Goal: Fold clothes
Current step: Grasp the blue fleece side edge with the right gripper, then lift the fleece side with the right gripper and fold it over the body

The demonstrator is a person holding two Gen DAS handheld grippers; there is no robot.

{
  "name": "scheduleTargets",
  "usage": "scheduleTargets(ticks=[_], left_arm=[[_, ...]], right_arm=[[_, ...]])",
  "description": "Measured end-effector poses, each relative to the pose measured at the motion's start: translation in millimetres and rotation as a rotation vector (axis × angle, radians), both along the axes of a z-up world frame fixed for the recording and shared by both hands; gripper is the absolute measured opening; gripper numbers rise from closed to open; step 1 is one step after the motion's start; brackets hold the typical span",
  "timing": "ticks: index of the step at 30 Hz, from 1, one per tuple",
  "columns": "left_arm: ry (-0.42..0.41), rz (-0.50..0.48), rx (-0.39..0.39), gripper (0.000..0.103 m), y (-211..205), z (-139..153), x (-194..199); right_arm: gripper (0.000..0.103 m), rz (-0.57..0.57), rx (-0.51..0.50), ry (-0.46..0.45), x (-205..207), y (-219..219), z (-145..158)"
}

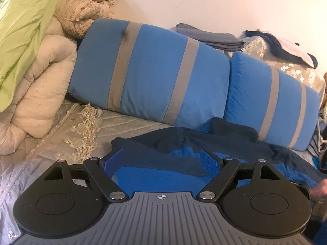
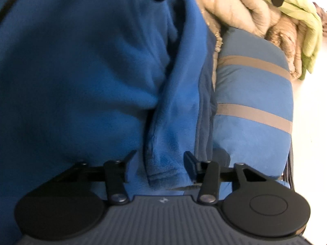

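A: Where's the blue fleece garment (image 2: 85, 65) sitting?
B: On the bed (image 1: 51, 143), against the striped cushions (image 1: 151, 71). Left gripper (image 1: 162, 161) is hanging released; right gripper (image 2: 160, 159) jaws straddling a fold, can't tell if clenched.

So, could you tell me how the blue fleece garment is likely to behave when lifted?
The blue fleece garment already lies in deep soft folds, so it will probably droop and sag. Its plush surface suggests decent grip, and it looks fairly light.
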State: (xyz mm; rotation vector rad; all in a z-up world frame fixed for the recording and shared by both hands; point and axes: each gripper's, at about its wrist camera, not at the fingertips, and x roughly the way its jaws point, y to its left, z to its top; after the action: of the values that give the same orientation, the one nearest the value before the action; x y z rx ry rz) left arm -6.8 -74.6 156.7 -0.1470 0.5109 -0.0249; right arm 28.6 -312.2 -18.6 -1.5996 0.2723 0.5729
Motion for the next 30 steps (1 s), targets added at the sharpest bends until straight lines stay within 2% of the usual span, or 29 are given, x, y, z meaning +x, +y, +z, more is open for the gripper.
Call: scheduleTargets(ticks=[4, 8, 12, 14, 15, 16, 21, 30], left_arm=[[0.004, 0.008, 0.022, 0.082, 5.5, -5.5, -0.8], [0.017, 0.023, 0.016, 0.082, 13.4, -12.0, -1.1], [0.029, 0.029, 0.005, 0.082, 16.6, -16.4, -2.5], [0.031, 0.023, 0.009, 0.082, 16.5, -17.5, -2.9], [0.031, 0.020, 0.014, 0.082, 16.2, -18.0, -2.9], [0.030, 0.016, 0.019, 0.082, 16.1, -18.6, -2.8], [0.027, 0.002, 0.036, 0.082, 16.1, -22.7, -0.3], [0.036, -0.015, 0.039, 0.082, 19.2, -30.8, 10.4]], right_arm=[[0.044, -0.004, -0.034, 0.029, 4.5, 3.3, -3.6], [0.042, 0.016, -0.091, 0.054, 5.2, 7.6, -10.6], [0.036, 0.001, -0.119, 0.076, 12.3, 13.7, -9.9], [0.023, -0.007, -0.134, 0.084, 14.6, 15.4, -8.8], [0.013, -0.013, -0.135, 0.088, 15.1, 15.8, -7.0], [0.011, -0.018, -0.134, 0.093, 15.5, 16.1, -4.7], [0.008, -0.043, -0.106, 0.070, 21.3, 15.3, 15.3], [0.007, -0.064, -0.041, -0.090, 43.1, 13.9, 77.9]])
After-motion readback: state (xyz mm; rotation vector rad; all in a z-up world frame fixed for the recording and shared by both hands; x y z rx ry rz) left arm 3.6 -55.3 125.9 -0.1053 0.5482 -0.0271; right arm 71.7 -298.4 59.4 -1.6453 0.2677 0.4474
